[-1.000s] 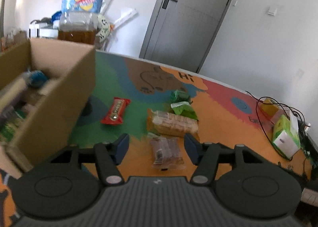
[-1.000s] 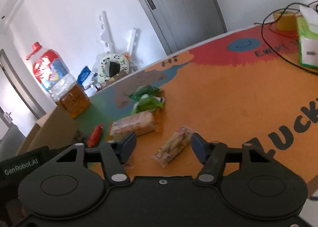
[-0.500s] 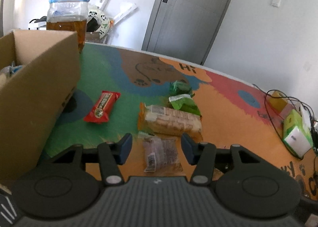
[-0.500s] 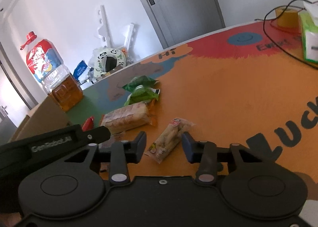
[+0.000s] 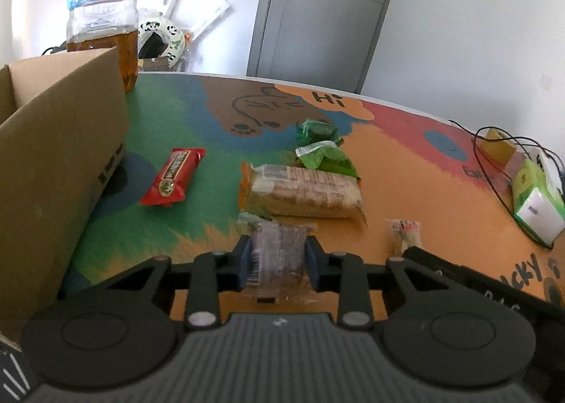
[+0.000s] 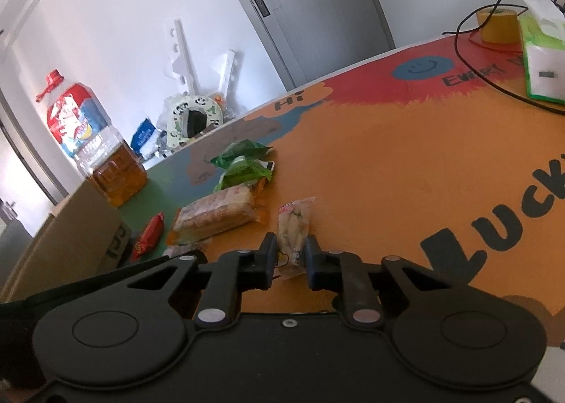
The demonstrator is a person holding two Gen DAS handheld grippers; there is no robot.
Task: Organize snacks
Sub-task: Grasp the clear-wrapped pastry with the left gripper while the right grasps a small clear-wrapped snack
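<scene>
The brown box (image 5: 53, 163) is matt corrugated cardboard. The red snack bar wrapper (image 5: 173, 177) is glossy foil-like plastic; the clear crinkled packet of dark snacks (image 5: 277, 253) is shiny film. The colourful printed table cover (image 6: 388, 163) looks smooth and matt.

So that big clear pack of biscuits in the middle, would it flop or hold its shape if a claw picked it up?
The biscuit pack would probably stay fairly stiff: it looks like a filled, blocky loaf shape. Its film looks glossy, so it may be slippery. The contents look brittle, so a hard squeeze might crack them.
</scene>
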